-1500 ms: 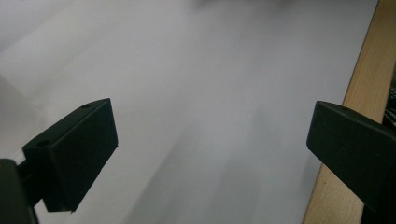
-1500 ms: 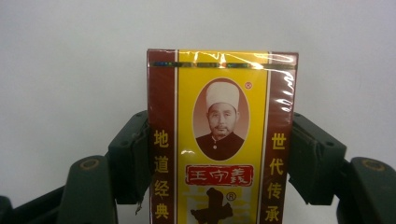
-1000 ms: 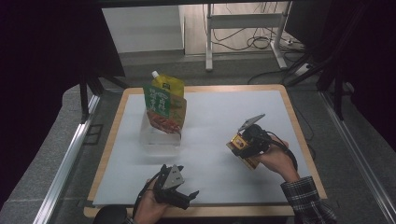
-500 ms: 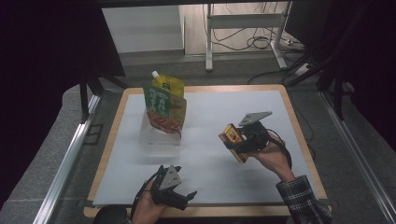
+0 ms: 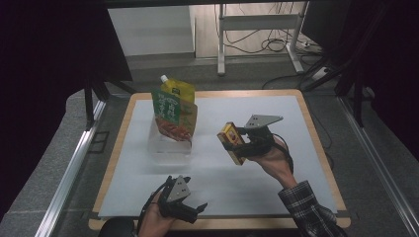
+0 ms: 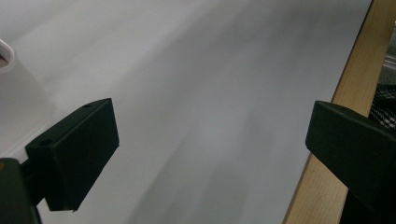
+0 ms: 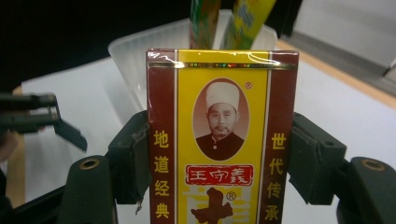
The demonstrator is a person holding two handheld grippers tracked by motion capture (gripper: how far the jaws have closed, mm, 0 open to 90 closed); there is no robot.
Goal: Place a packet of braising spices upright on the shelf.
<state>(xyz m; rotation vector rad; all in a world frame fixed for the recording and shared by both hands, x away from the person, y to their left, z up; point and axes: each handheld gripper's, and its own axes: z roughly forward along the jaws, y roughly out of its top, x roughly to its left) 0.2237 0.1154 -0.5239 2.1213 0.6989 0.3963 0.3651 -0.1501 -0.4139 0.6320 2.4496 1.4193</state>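
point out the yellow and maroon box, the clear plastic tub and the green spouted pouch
yellow and maroon cardboard box (image 7: 219, 140), right gripper view, printed front face
clear plastic tub (image 5: 168, 149), high view, near wall
green and yellow spouted pouch (image 5: 170, 111), high view, green front panel

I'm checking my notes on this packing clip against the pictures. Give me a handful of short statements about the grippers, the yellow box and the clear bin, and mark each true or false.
1. The right gripper is shut on the yellow and red box. True.
2. The box already lies inside the clear bin. False: it is held in the air to the right of the bin.
3. The left gripper has its jaws apart with nothing between them. True.
4. The clear bin holds no items. False: a green pouch and a yellow pouch with a white cap stand in it.
5. The left gripper is beside the table's near edge. True.
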